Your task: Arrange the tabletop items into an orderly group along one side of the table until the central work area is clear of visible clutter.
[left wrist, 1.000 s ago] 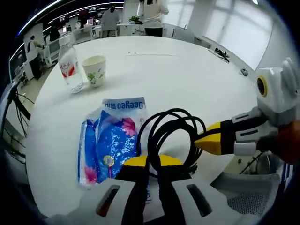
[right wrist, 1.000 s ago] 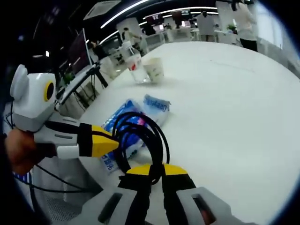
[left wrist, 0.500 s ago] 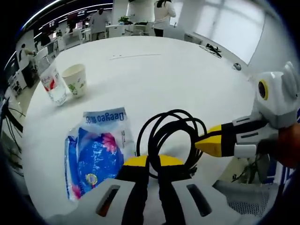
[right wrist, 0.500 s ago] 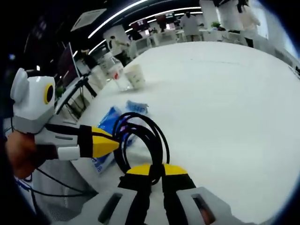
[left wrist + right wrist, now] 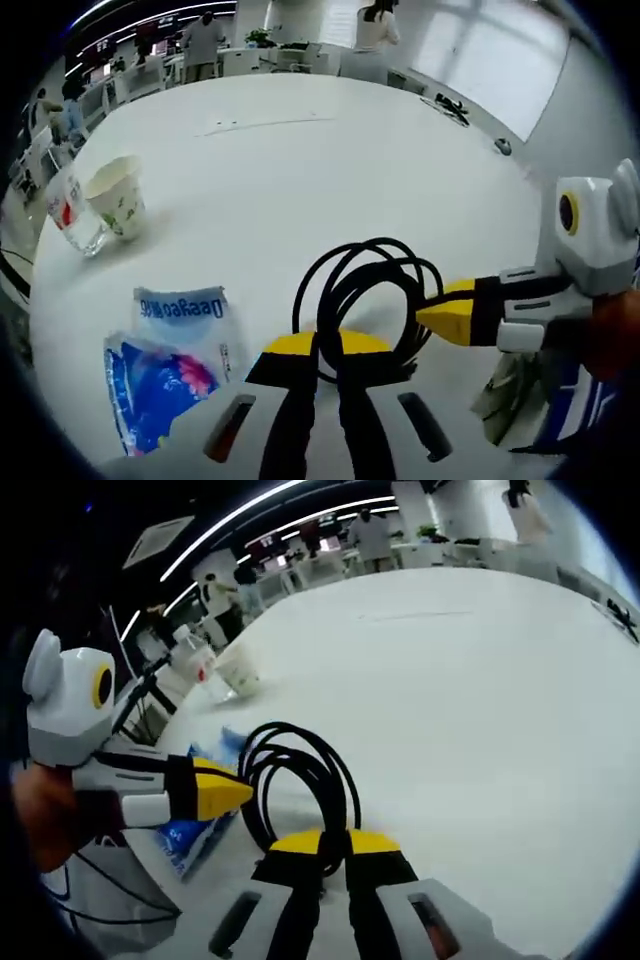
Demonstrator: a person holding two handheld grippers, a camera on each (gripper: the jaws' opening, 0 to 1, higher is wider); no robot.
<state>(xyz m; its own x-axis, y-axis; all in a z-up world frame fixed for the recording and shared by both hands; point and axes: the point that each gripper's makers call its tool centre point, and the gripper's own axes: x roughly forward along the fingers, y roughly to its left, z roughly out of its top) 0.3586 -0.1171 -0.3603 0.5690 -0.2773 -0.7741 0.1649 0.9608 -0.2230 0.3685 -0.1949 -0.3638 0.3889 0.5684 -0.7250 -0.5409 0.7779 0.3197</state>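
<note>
The coiled black cable (image 5: 365, 295) is pinched by both the left tongs (image 5: 318, 352) and right tongs (image 5: 322, 848) above the white surface (image 5: 330, 160), seemingly mid-carry, and likely needs setting down beside the blue packet (image 5: 165, 355).

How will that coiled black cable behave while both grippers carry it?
The cable looks floppy: its loops stand only where the left gripper and right gripper pinch them. It seems light, yet the loops may spring apart or snag once released.
</note>
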